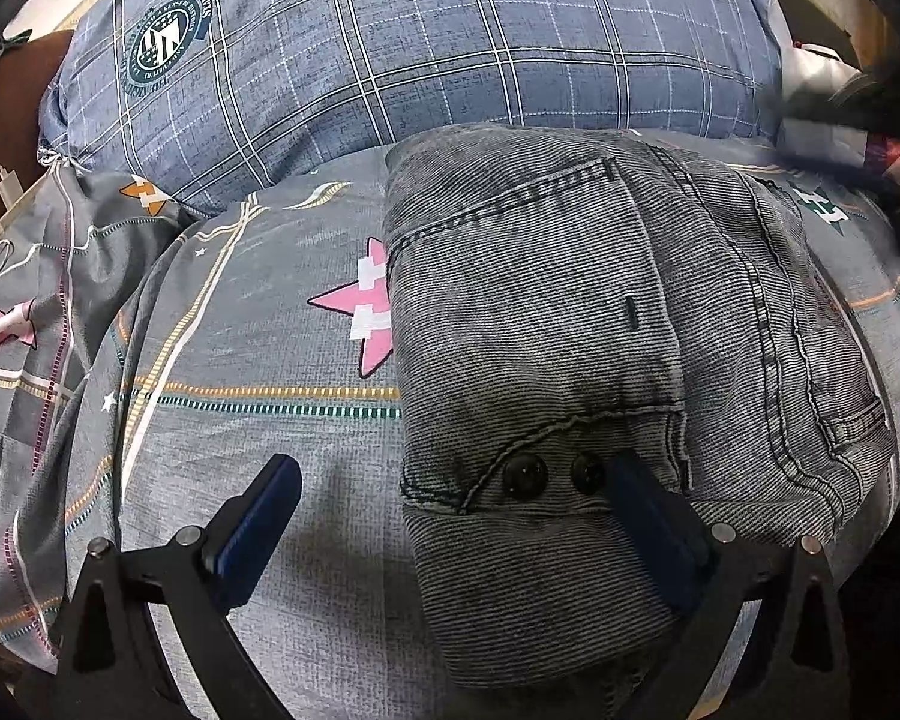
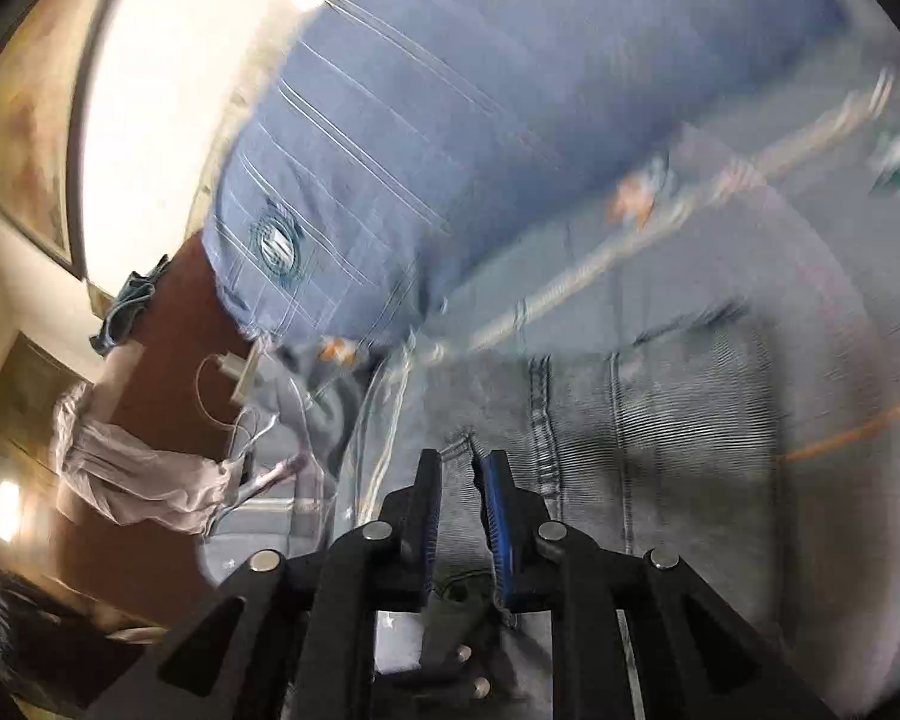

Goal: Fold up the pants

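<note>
The grey denim pants (image 1: 570, 330) lie folded into a compact bundle on the patterned bedsheet (image 1: 240, 330), waistband with two dark buttons (image 1: 525, 474) nearest me. My left gripper (image 1: 456, 480) is open, its fingers wide apart; the right finger (image 1: 648, 516) rests on the waistband, the left finger (image 1: 264, 510) hangs over the sheet. In the blurred right wrist view my right gripper (image 2: 459, 468) is nearly shut on an edge of the pants (image 2: 660, 420), with denim between the blue pads.
A blue plaid pillow (image 1: 420, 42) lies behind the pants, also in the right wrist view (image 2: 450, 120). A white charger and cable (image 1: 3, 192) sit at the left edge of the bed. A brown nightstand (image 2: 168, 360) and a white bag (image 2: 126, 480) stand beside the bed.
</note>
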{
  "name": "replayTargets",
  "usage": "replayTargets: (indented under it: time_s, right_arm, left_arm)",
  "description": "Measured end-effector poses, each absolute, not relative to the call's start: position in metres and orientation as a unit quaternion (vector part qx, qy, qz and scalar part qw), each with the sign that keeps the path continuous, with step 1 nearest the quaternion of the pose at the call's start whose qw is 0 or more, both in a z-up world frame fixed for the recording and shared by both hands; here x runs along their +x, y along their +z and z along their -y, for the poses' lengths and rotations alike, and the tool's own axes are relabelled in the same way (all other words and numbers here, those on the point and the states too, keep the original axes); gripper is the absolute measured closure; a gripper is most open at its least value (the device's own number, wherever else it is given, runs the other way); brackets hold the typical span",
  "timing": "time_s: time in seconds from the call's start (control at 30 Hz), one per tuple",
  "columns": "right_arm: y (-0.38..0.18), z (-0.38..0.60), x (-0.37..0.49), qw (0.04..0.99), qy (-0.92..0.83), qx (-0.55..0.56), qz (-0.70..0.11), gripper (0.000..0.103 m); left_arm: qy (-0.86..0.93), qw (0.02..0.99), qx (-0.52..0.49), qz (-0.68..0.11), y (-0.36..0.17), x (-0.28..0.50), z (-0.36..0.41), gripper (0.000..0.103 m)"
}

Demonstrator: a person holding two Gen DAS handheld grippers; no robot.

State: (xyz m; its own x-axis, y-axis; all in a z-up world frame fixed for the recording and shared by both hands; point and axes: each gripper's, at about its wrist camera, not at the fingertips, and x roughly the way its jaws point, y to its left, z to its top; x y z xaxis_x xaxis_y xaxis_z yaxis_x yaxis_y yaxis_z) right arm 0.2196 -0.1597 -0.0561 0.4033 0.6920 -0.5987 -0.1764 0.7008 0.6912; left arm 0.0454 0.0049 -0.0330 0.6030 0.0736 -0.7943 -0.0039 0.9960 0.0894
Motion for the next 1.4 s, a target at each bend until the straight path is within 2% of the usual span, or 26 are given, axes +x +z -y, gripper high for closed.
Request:
replayTargets:
  time_s: [0.03, 0.07, 0.1, 0.23, 0.3, 0.37, 0.43, 0.53, 0.63, 0.67, 0.7, 0.77, 0.8, 0.87, 0.93, 0.97, 1.07, 1.13, 1.17, 1.2, 1.23, 1.3, 1.4]
  right_arm:
    - [-0.085, 0.163, 0.233, 0.785, 0.234, 0.261, -0.51, 0.078]
    - [-0.109, 0.171, 0.239, 0.766, 0.224, 0.295, -0.525, 0.103]
    - [-0.116, 0.183, 0.238, 0.749, 0.235, 0.346, -0.514, 0.103]
    - [-0.096, 0.165, 0.229, 0.785, 0.223, 0.244, -0.524, 0.103]
    - [-0.097, 0.162, 0.233, 0.783, 0.217, 0.238, -0.532, 0.103]
    - [-0.1, 0.165, 0.235, 0.776, 0.216, 0.25, -0.537, 0.103]
    - [-0.093, 0.161, 0.239, 0.777, 0.208, 0.232, -0.548, 0.103]
    - [-0.052, 0.142, 0.235, 0.806, 0.203, 0.163, -0.532, 0.095]
    - [-0.019, 0.115, 0.236, 0.813, 0.247, 0.129, -0.511, 0.095]
    - [-0.016, 0.11, 0.237, 0.81, 0.261, 0.13, -0.508, 0.095]
    - [-0.018, 0.103, 0.243, 0.807, 0.269, 0.127, -0.51, 0.091]
    - [-0.045, 0.099, 0.26, 0.804, 0.24, 0.102, -0.534, 0.086]
    - [-0.069, 0.101, 0.272, 0.79, 0.233, 0.108, -0.557, 0.102]
    - [-0.089, 0.111, 0.279, 0.765, 0.23, 0.176, -0.575, 0.103]
    - [-0.07, 0.092, 0.272, 0.786, 0.221, 0.101, -0.568, 0.103]
    - [-0.061, 0.082, 0.268, 0.791, 0.219, 0.064, -0.568, 0.097]
    - [-0.025, 0.056, 0.26, 0.809, 0.233, 0.006, -0.54, 0.095]
    - [-0.003, 0.033, 0.257, 0.825, 0.239, -0.042, -0.511, 0.083]
    - [0.003, 0.018, 0.257, 0.827, 0.241, -0.072, -0.502, 0.051]
    - [0.006, 0.0, 0.259, 0.828, 0.242, -0.11, -0.494, 0.014]
    - [0.007, -0.017, 0.259, 0.832, 0.24, -0.147, -0.477, 0.007]
    - [0.005, -0.045, 0.263, 0.828, 0.239, -0.219, -0.458, 0.007]
    - [-0.014, -0.065, 0.279, 0.805, 0.241, -0.263, -0.474, 0.007]
  left_arm:
    - [0.021, 0.895, 0.037, -0.445, -0.033, 0.045, -0.005, 0.001]
    - [0.02, 0.894, 0.035, -0.445, -0.033, 0.045, -0.004, 0.001]
    - [0.018, 0.894, 0.034, -0.446, -0.033, 0.046, -0.005, 0.001]
    - [-0.012, 0.895, -0.019, -0.446, -0.016, 0.041, -0.02, 0.003]
    - [-0.013, 0.913, -0.036, -0.405, 0.003, 0.03, -0.026, 0.003]
    - [0.004, 0.919, -0.005, -0.394, 0.004, 0.028, -0.022, 0.003]
    - [-0.005, 0.887, 0.042, -0.459, -0.028, 0.042, -0.009, 0.003]
    - [-0.011, 0.891, 0.009, -0.453, -0.039, 0.04, -0.017, 0.0]
    - [-0.02, 0.89, 0.016, -0.456, -0.04, 0.043, -0.017, 0.0]
    - [-0.018, 0.891, 0.014, -0.454, -0.042, 0.042, -0.016, 0.0]
    - [-0.017, 0.892, 0.013, -0.452, -0.042, 0.042, -0.017, 0.0]
    - [-0.018, 0.893, 0.017, -0.449, -0.042, 0.041, -0.017, 0.0]
    - [-0.019, 0.894, 0.016, -0.448, -0.042, 0.04, -0.018, 0.0]
    - [-0.019, 0.894, 0.013, -0.447, -0.042, 0.039, -0.019, 0.0]
    - [-0.02, 0.896, 0.011, -0.444, -0.039, 0.038, -0.019, 0.0]
    - [-0.02, 0.896, 0.01, -0.444, -0.039, 0.038, -0.019, 0.0]
    - [-0.024, 0.897, 0.008, -0.442, -0.04, 0.037, -0.02, 0.0]
    - [-0.027, 0.897, 0.005, -0.441, -0.041, 0.036, -0.021, 0.0]
    - [-0.029, 0.897, 0.005, -0.441, -0.041, 0.036, -0.021, 0.0]
    - [-0.03, 0.897, 0.004, -0.441, -0.041, 0.036, -0.022, 0.0]
    - [-0.03, 0.897, 0.002, -0.441, -0.042, 0.036, -0.022, 0.0]
    - [-0.031, 0.898, 0.003, -0.439, -0.042, 0.036, -0.023, 0.0]
    - [-0.034, 0.898, 0.001, -0.439, -0.042, 0.036, -0.025, 0.0]
